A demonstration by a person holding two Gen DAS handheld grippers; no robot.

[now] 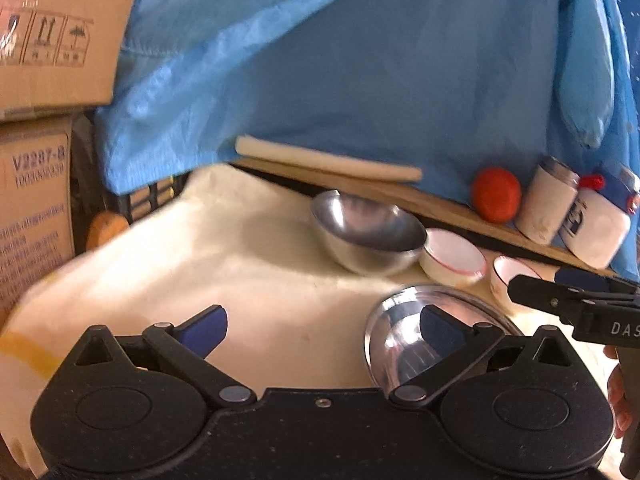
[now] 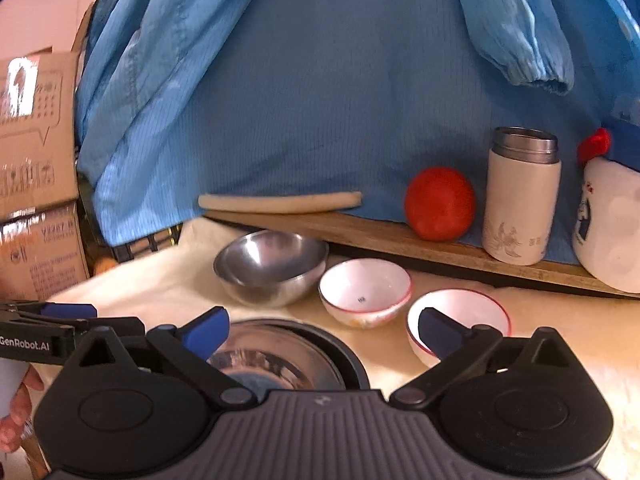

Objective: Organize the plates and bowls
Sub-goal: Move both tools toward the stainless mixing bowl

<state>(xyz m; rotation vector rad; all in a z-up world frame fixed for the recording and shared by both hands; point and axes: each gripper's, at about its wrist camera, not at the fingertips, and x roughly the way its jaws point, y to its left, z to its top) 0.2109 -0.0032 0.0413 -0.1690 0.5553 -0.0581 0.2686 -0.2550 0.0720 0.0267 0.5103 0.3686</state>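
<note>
The right tongs (image 2: 323,332) are standing spread wide with nothing between the pads, hanging over the shiny steel plate (image 2: 276,360) nested in a dark rim at their 6 o'clock. The left tongs (image 1: 323,332) are spread too, empty, that same plate (image 1: 404,332) lying at their 3 o'clock. Outward from the right tongs on the cream-covered bench (image 2: 160,280), the near red-rimmed white bowl (image 2: 464,312) is sitting at 2 o'clock, its twin (image 2: 365,292) at 12 and the round steel bowl (image 2: 270,266) at 11; the right hand looks nearer all three.
</note>
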